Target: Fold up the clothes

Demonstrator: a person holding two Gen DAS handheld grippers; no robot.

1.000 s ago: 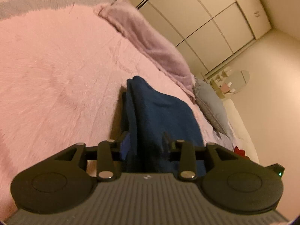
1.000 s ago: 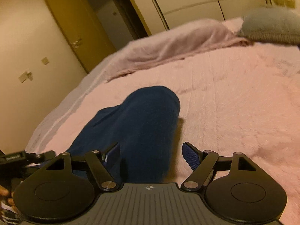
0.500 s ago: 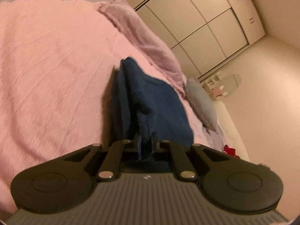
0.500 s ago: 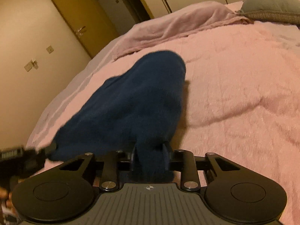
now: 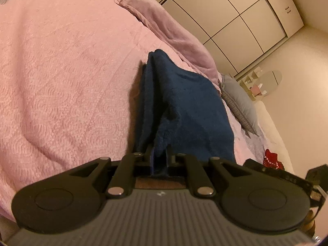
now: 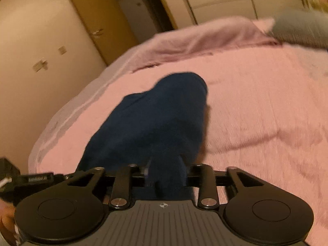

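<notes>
Both near corners of dark blue garment pinched: left gripper and right gripper clamped on fabric, far end on pink bedspread. Best carried level, edges aligned.

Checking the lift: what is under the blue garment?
Under the blue garment lies the pink bedspread, with a shadow beside the cloth. Both grippers hold its near edge. Whether its far end touches the bed is hidden by the cloth.

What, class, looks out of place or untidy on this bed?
A mauve blanket lies bunched along the far edge of the pink bedspread. Otherwise nothing stands out: both grippers simply pinch the blue garment.
</notes>
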